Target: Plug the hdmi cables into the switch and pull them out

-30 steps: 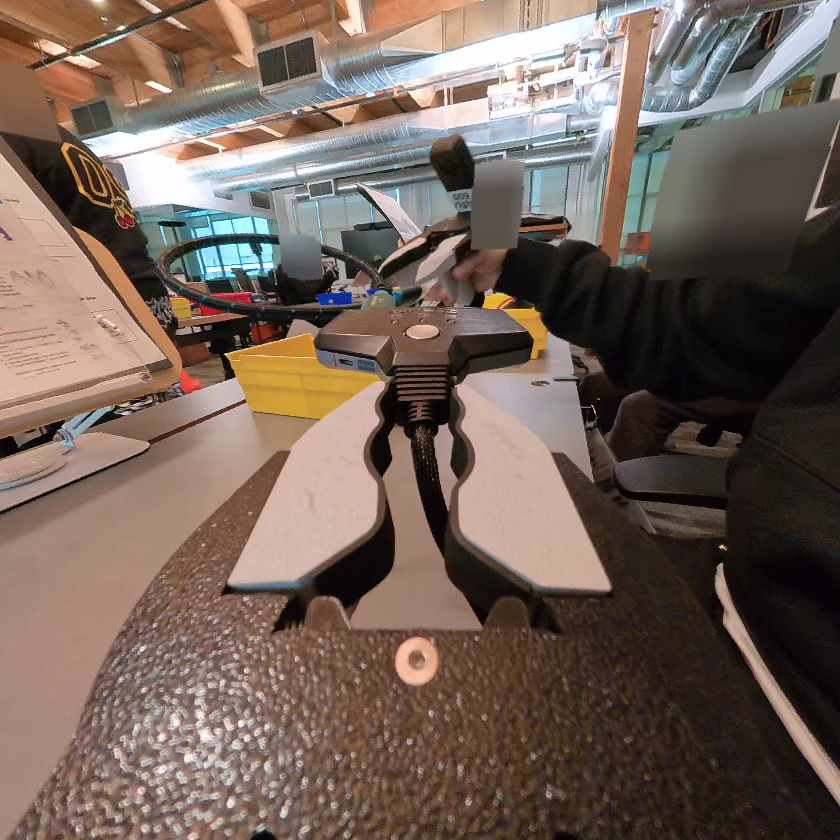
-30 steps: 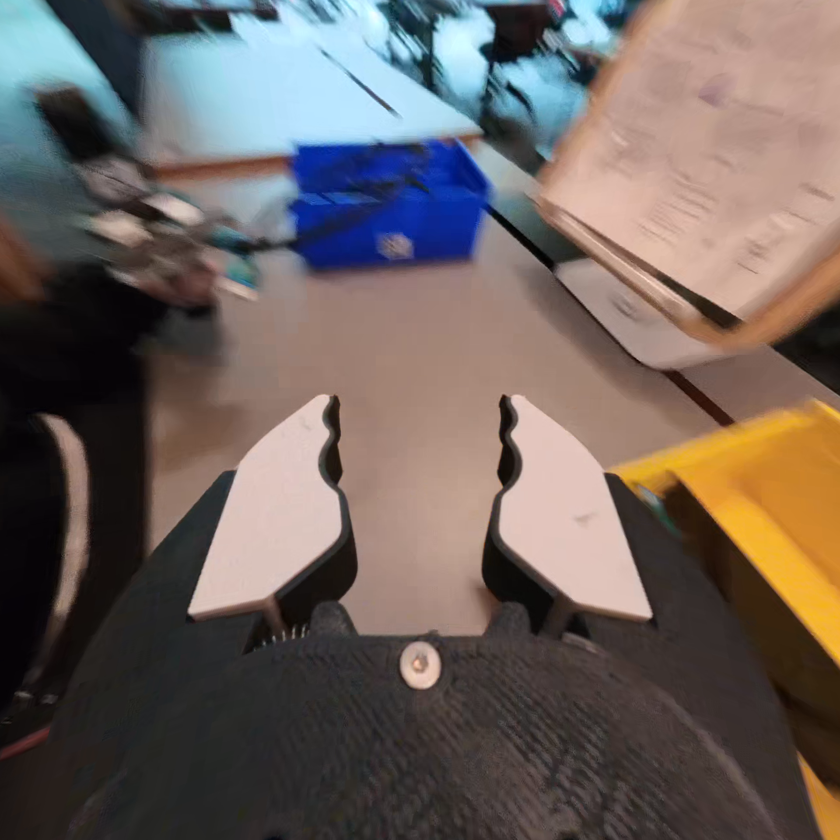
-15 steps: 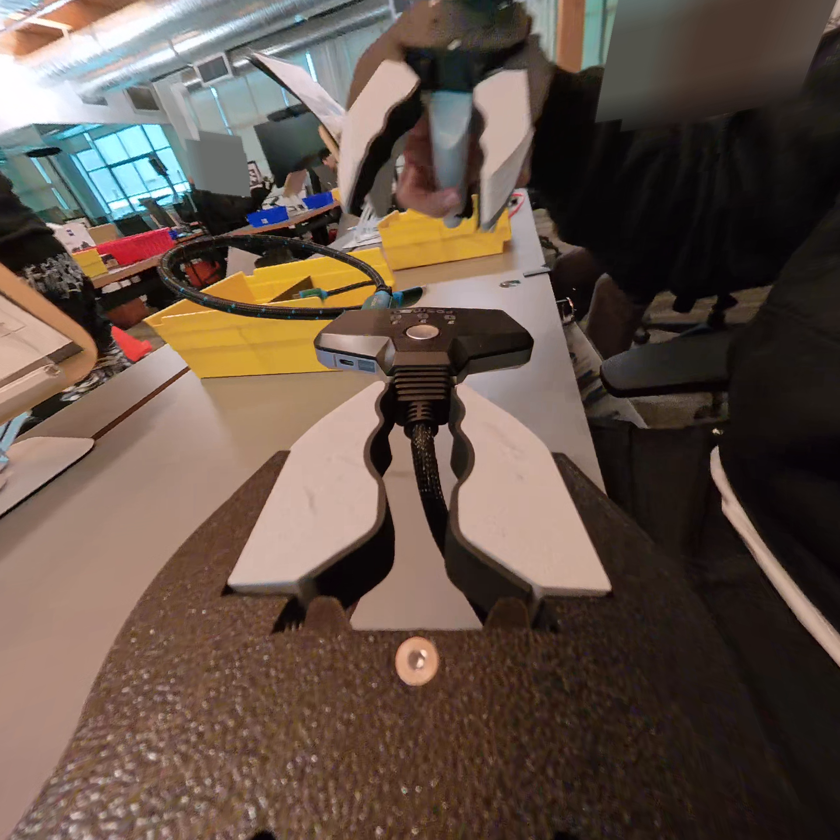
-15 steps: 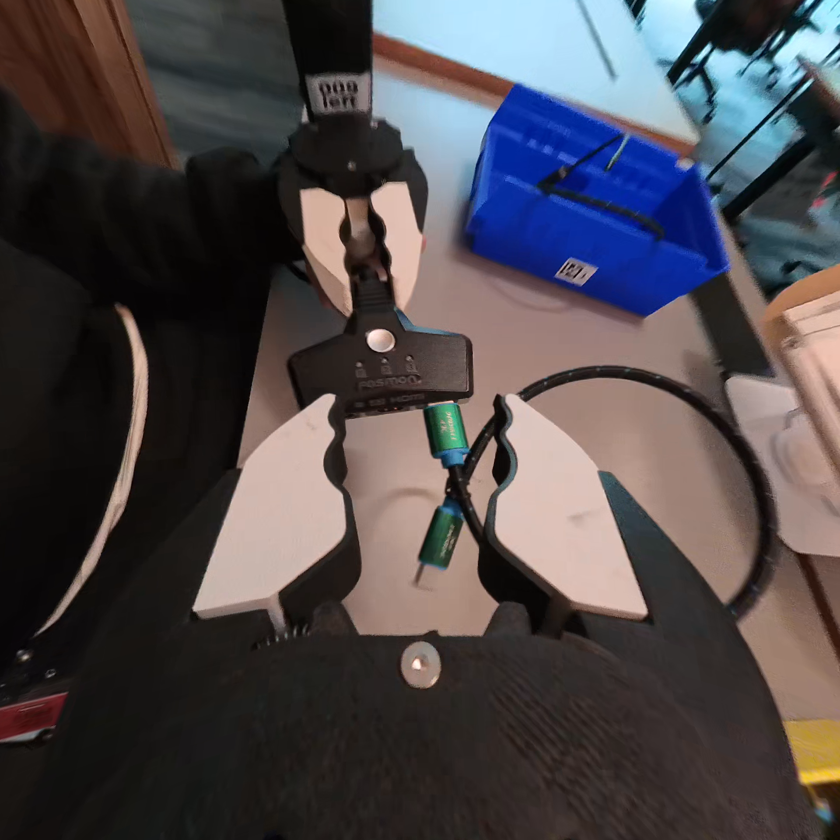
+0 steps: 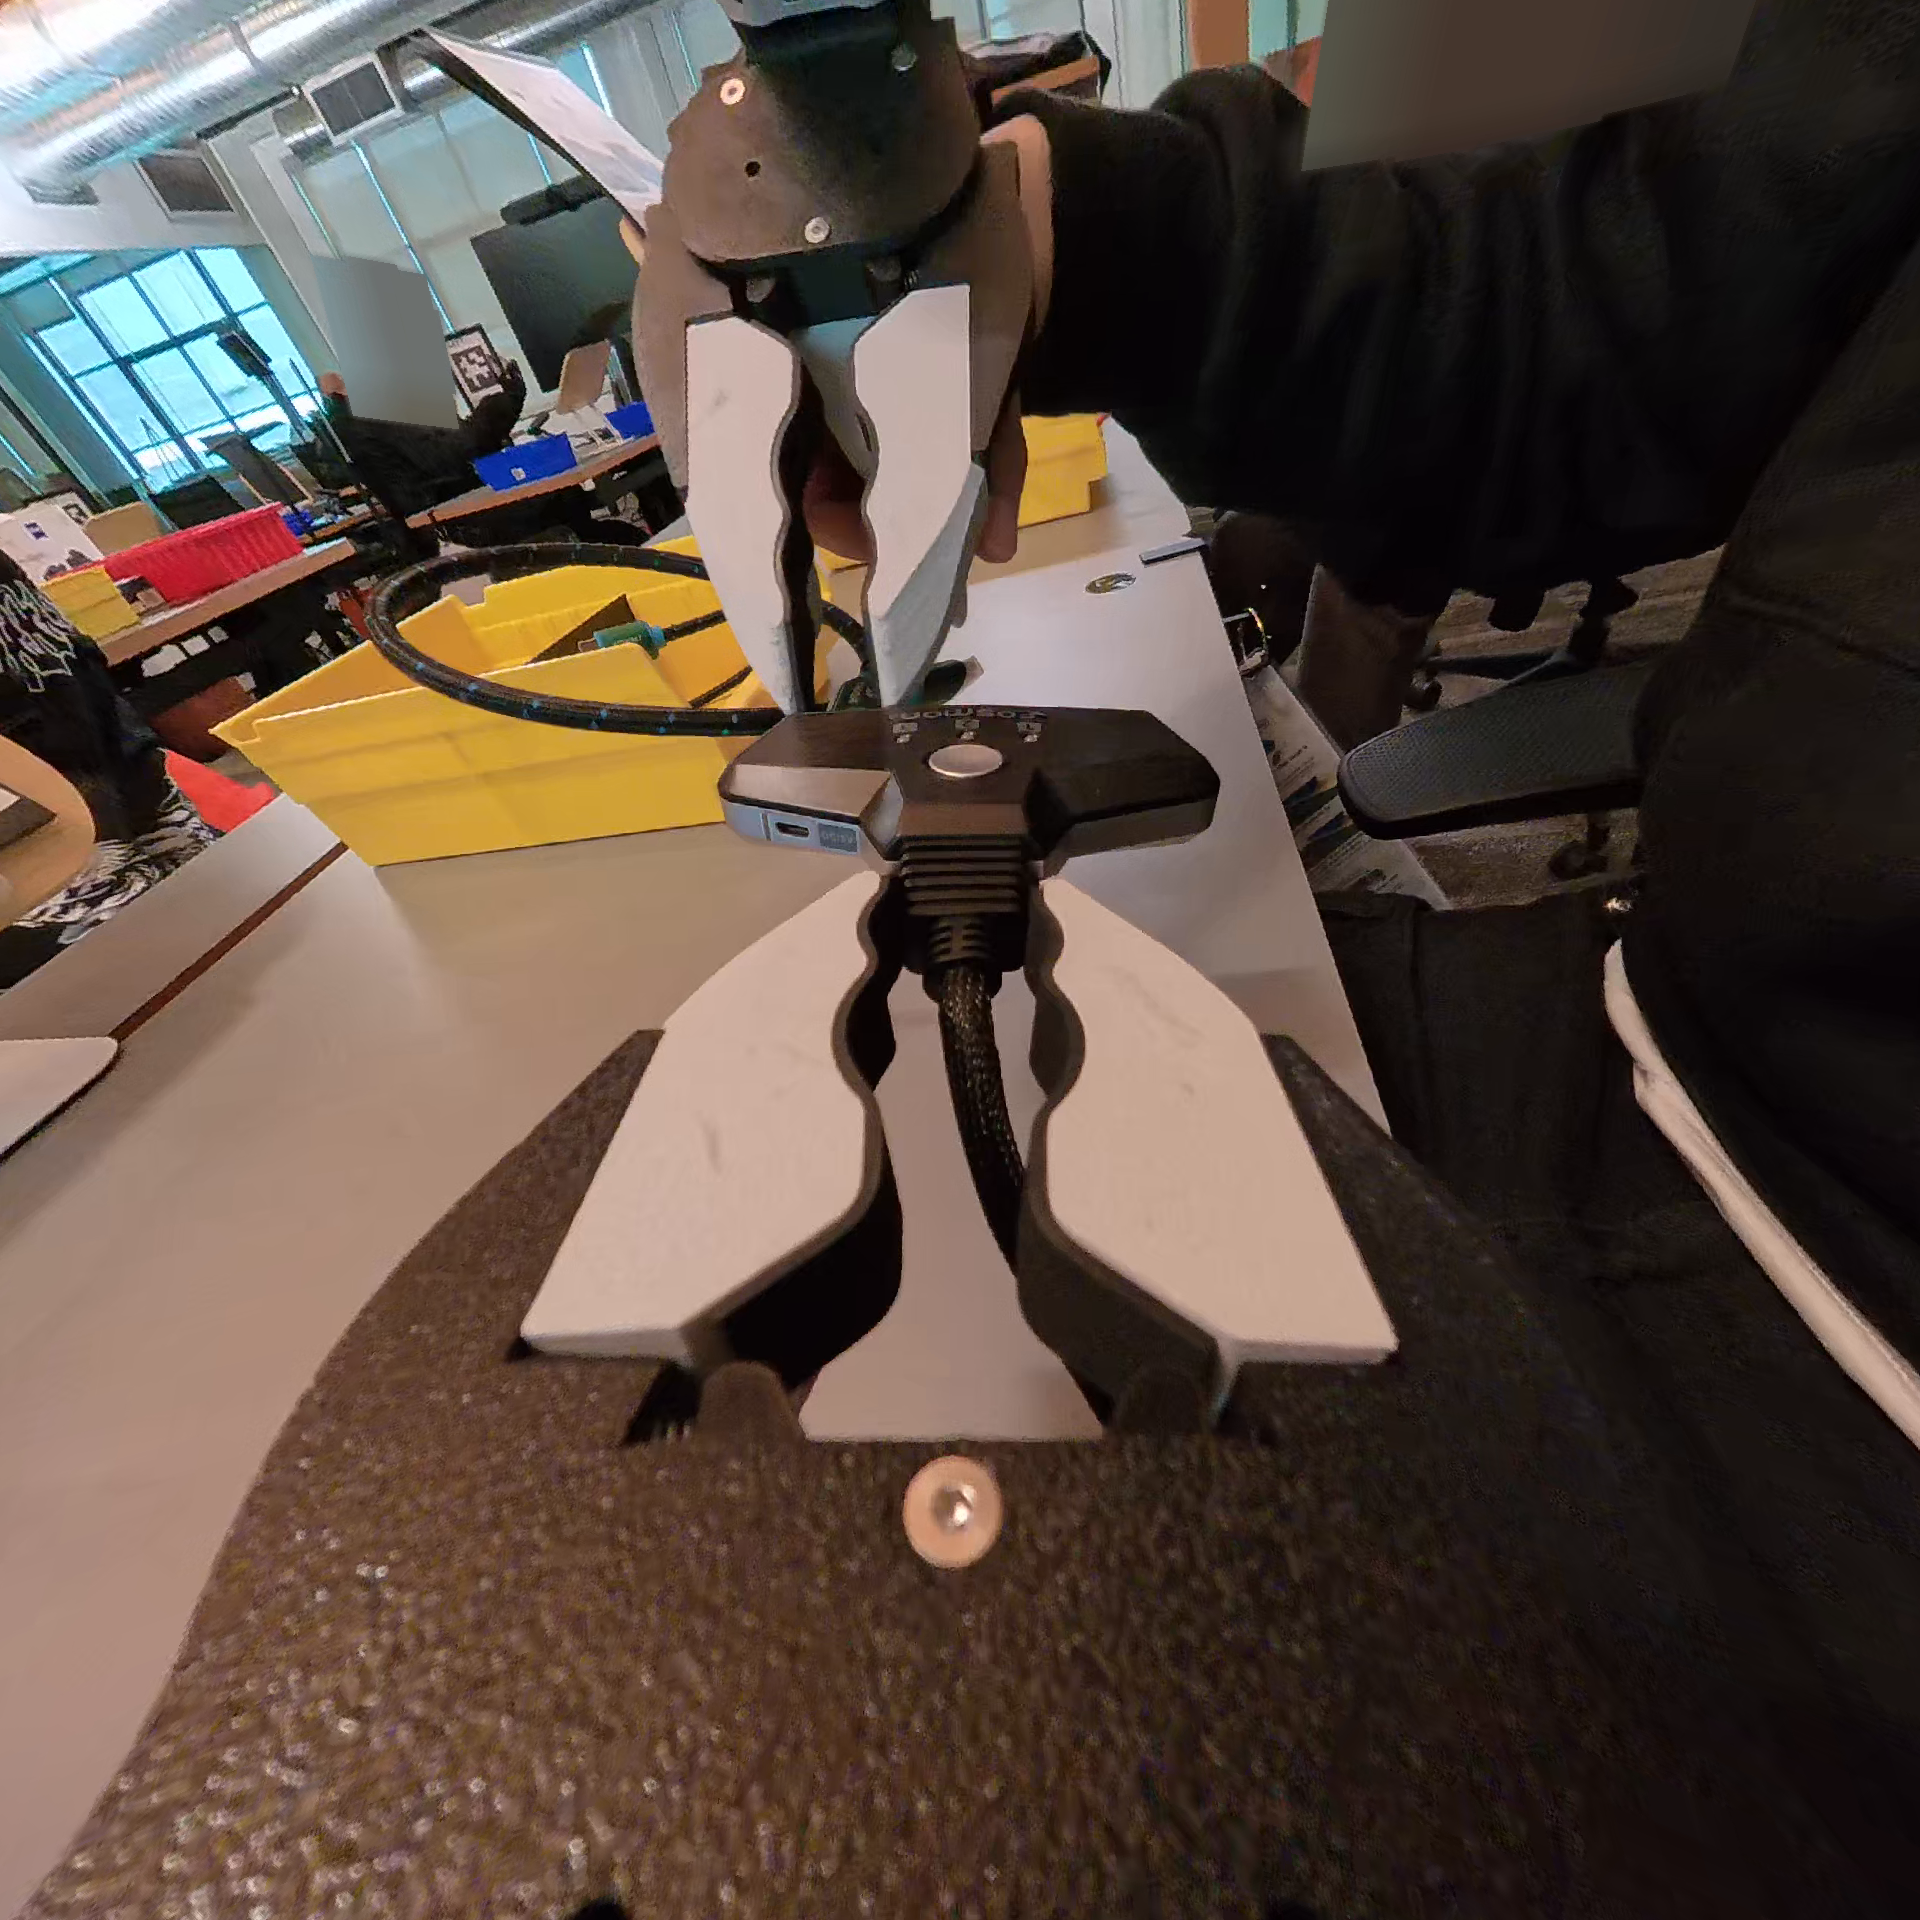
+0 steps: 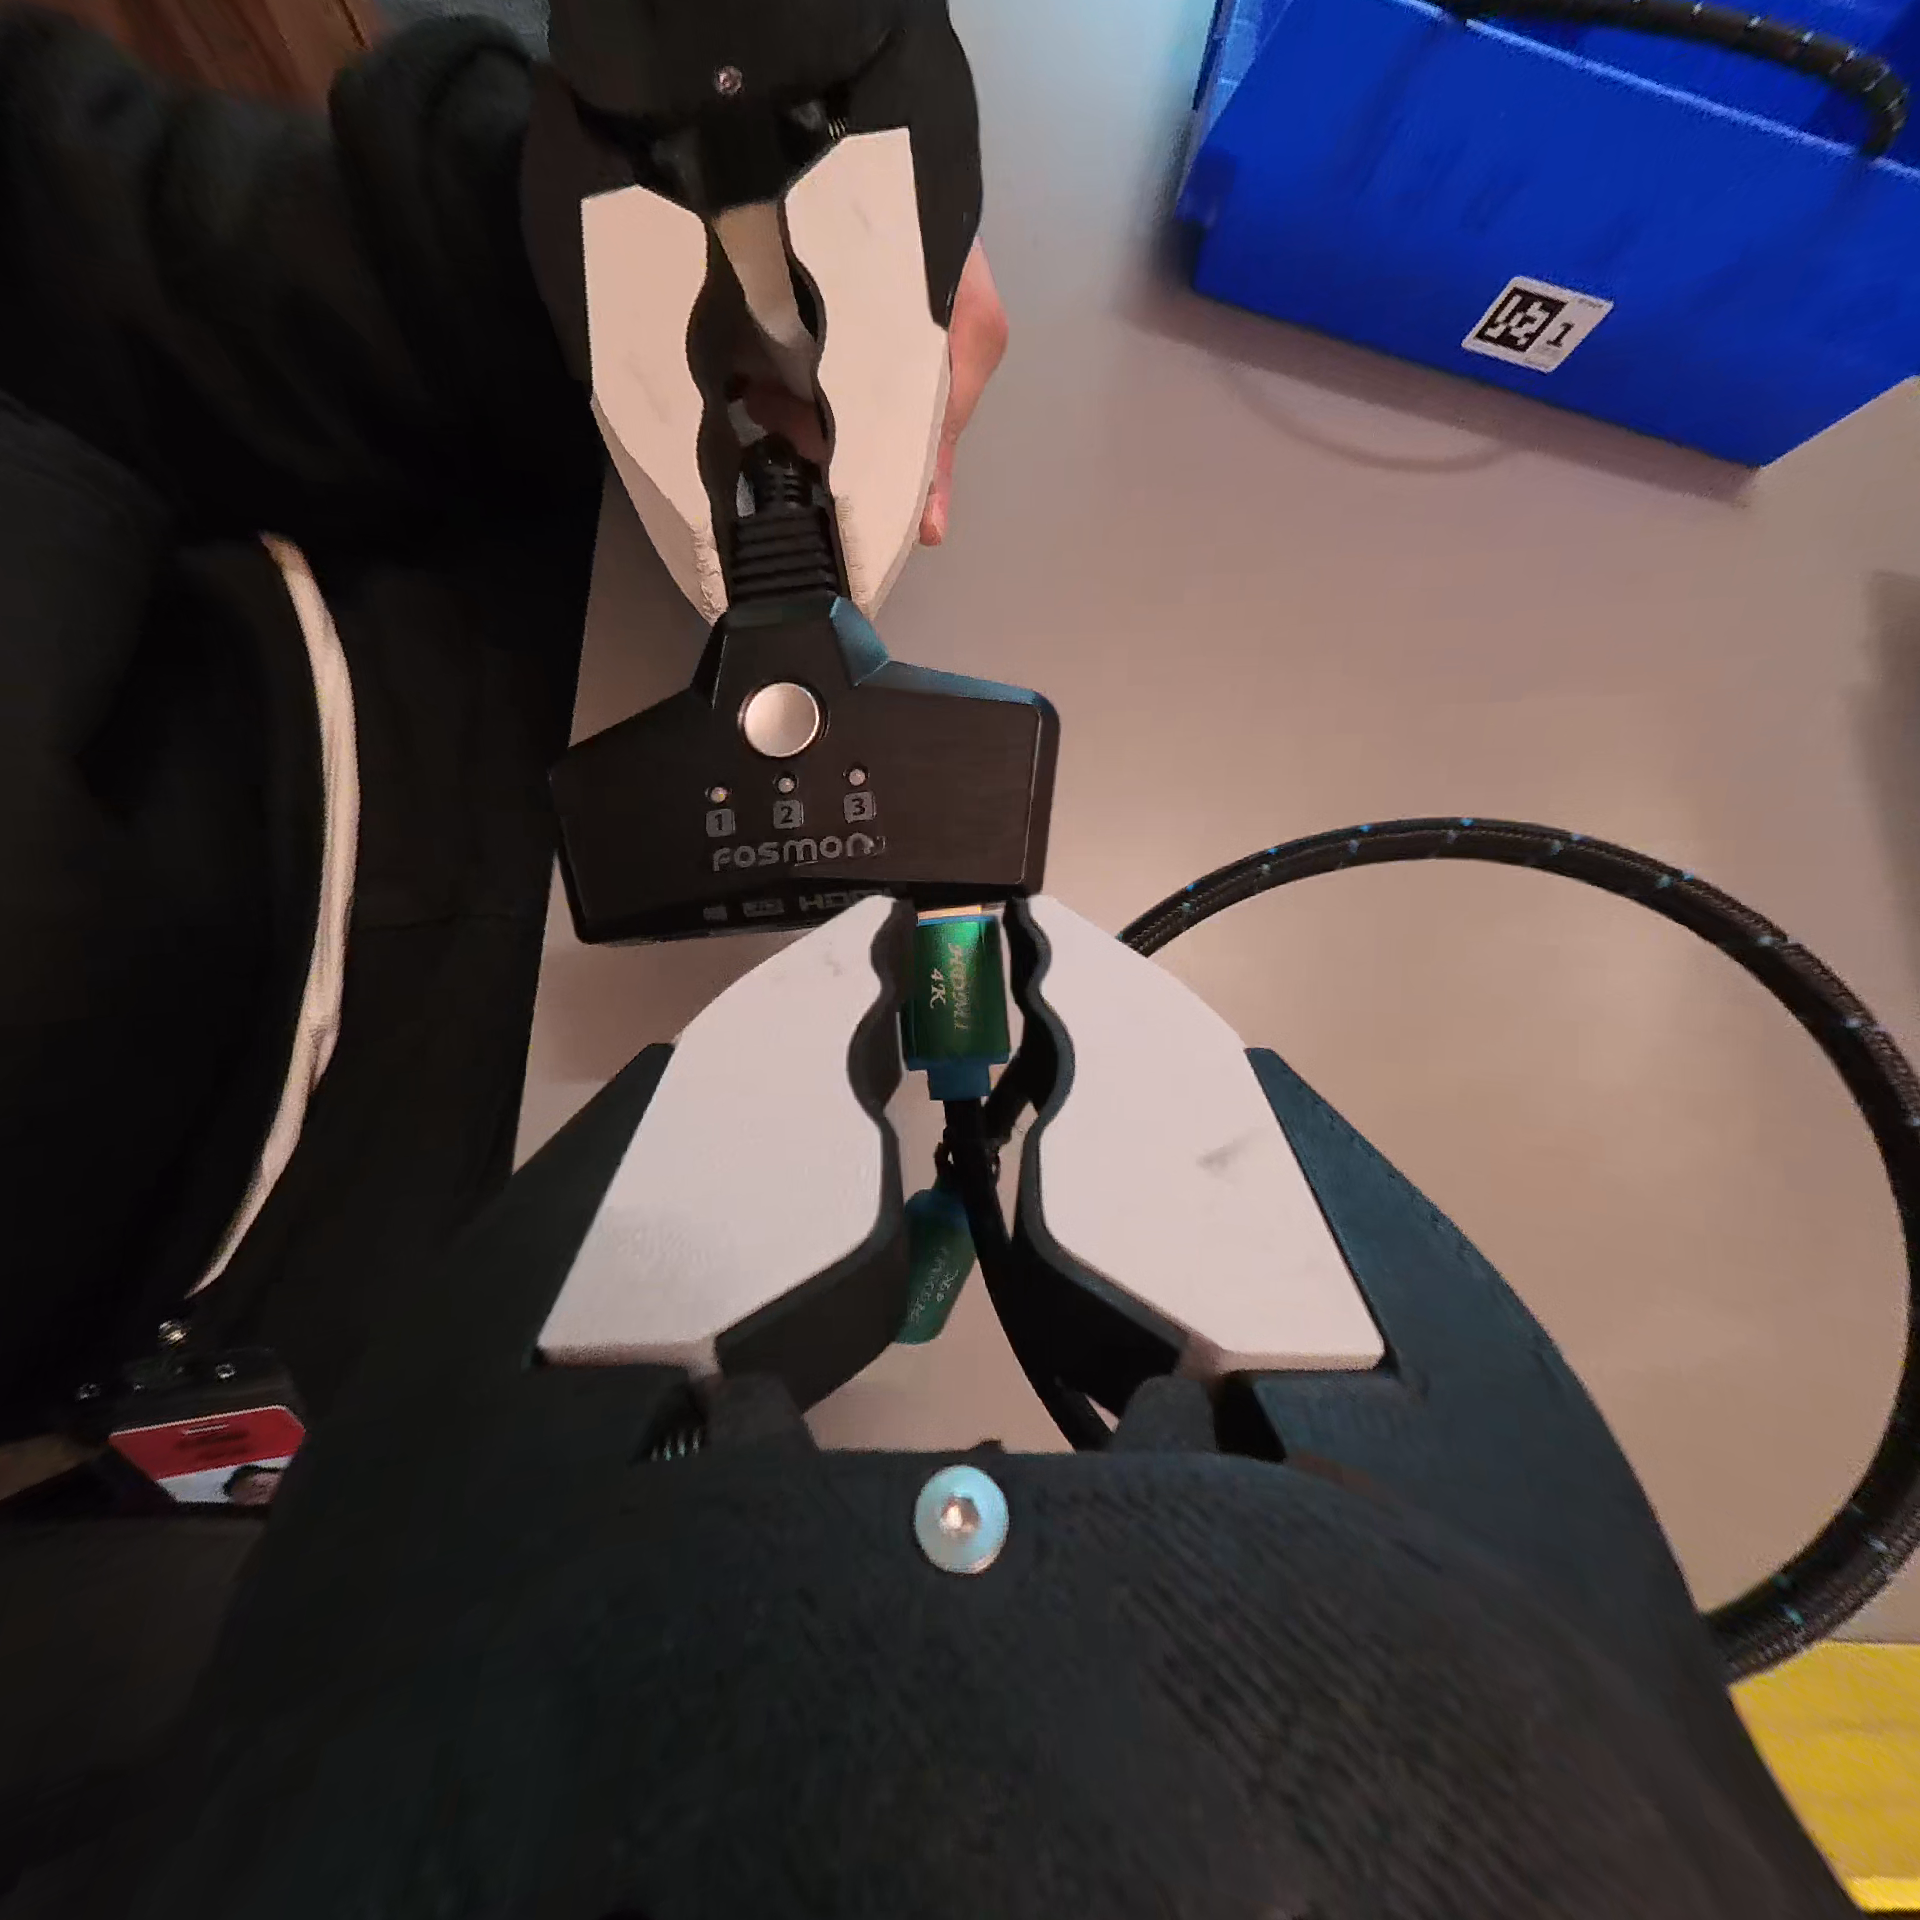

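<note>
Left wrist view: the left gripper (image 5: 961, 914) clamps the ribbed pigtail collar of the black HDMI switch (image 5: 966, 774), held above a grey table (image 5: 312, 1091) near a yellow bin (image 5: 468, 748) in an open workshop.

Right wrist view: the right gripper (image 6: 961, 935) is narrowed around the green HDMI plug (image 6: 954, 997) seated in the switch's port, though contact is unclear. Apparently the unplugging step; next, a straight pull.
</note>
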